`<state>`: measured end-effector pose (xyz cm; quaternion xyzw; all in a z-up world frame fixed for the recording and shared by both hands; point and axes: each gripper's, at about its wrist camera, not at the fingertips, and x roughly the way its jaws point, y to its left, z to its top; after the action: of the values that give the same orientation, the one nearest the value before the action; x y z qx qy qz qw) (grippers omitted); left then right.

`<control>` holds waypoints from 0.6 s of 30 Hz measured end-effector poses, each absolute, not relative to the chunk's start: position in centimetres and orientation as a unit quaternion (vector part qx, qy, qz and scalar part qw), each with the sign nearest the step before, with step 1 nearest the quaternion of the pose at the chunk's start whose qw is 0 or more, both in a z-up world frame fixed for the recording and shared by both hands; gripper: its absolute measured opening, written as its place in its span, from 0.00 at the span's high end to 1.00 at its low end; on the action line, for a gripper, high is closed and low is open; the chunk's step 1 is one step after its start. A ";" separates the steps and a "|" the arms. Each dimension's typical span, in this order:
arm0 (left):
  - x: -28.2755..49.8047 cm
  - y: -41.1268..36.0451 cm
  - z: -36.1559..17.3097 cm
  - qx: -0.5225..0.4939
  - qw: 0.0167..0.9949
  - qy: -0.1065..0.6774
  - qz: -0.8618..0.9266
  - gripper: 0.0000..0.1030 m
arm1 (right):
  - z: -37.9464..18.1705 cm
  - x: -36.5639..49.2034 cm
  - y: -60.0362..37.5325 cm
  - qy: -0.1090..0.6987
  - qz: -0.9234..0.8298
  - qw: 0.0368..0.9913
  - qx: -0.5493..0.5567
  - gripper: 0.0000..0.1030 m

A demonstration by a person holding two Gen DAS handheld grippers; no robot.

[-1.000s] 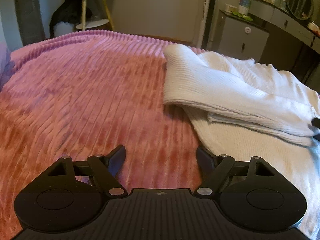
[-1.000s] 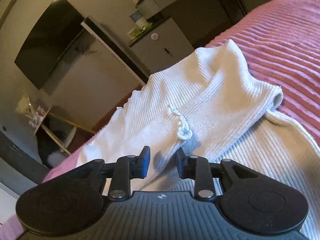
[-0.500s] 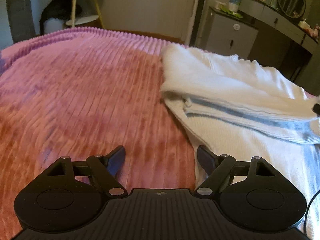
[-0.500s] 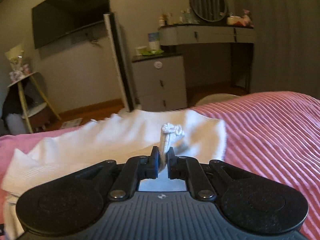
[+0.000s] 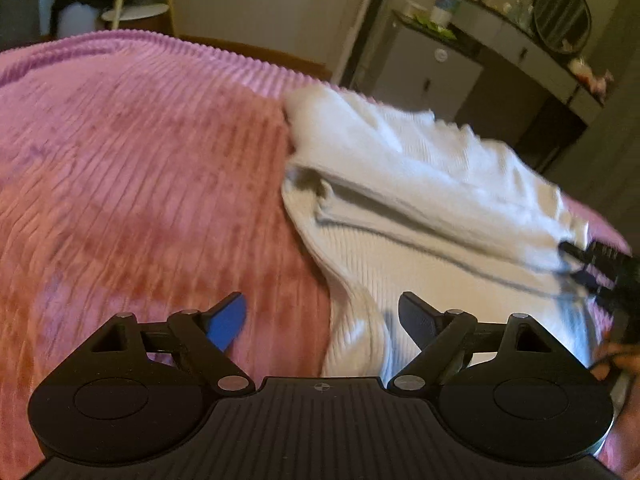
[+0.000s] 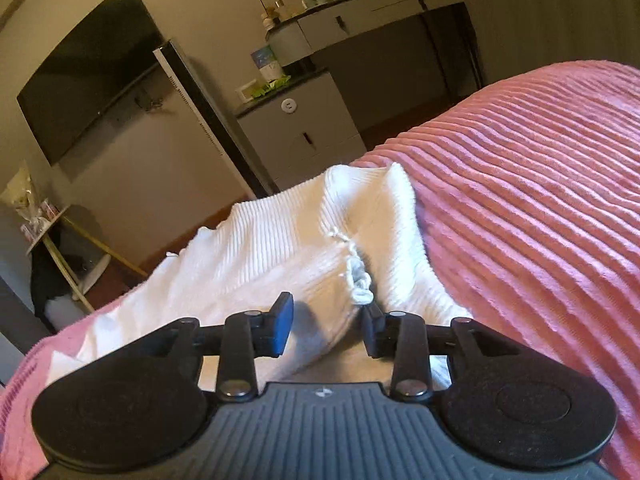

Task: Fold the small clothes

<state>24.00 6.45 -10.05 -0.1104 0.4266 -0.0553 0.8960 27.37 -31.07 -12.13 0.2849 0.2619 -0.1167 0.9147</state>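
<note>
On the pink blanket point(image 6: 540, 208), the white garment point(image 6: 280, 240) lies folded.

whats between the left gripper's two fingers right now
In the left wrist view, the open left gripper straddles the white garment's near edge and pink blanket; nothing is gripped.

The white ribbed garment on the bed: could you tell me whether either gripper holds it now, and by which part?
Neither holds it. The right gripper has just opened off the white ribbed garment; its frilled edge lies free between the jaws. The left gripper is open.
</note>
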 end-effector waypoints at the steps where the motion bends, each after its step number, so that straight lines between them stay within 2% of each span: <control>1: 24.0 6.0 -10.2 -0.095 0.897 0.428 -0.051 0.14 | -12.1 27.7 -31.0 0.265 -0.114 0.916 0.279 0.67; 3: 24.0 5.5 -10.6 -0.075 0.900 0.428 -0.045 0.14 | -11.7 28.2 -30.5 0.271 -0.118 0.925 0.237 0.79; 4: 24.0 5.3 -10.8 -0.069 0.900 0.429 -0.043 0.14 | -11.2 28.3 -30.0 0.269 -0.131 0.933 0.199 0.92; 13: 24.0 4.9 -11.5 -0.048 0.903 0.424 -0.040 0.14 | -10.0 28.8 -26.6 0.257 -0.192 0.947 0.002 0.92; 15: 24.0 4.6 -11.6 -0.043 0.905 0.422 -0.040 0.14 | -10.3 29.2 -26.7 0.270 -0.189 0.944 -0.007 0.92; 16: 24.1 4.6 -11.7 -0.041 0.906 0.420 -0.040 0.13 | -10.5 29.3 -26.8 0.288 -0.178 0.941 -0.004 0.86; 18: 24.2 4.5 -12.0 -0.035 0.908 0.415 -0.041 0.13 | -9.8 28.4 -27.1 0.292 -0.163 0.942 0.013 0.83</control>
<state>24.18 4.51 -11.96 -0.0347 0.4152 -0.0407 0.9082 28.38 -27.06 -9.81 0.0128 0.2923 -0.1627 0.9423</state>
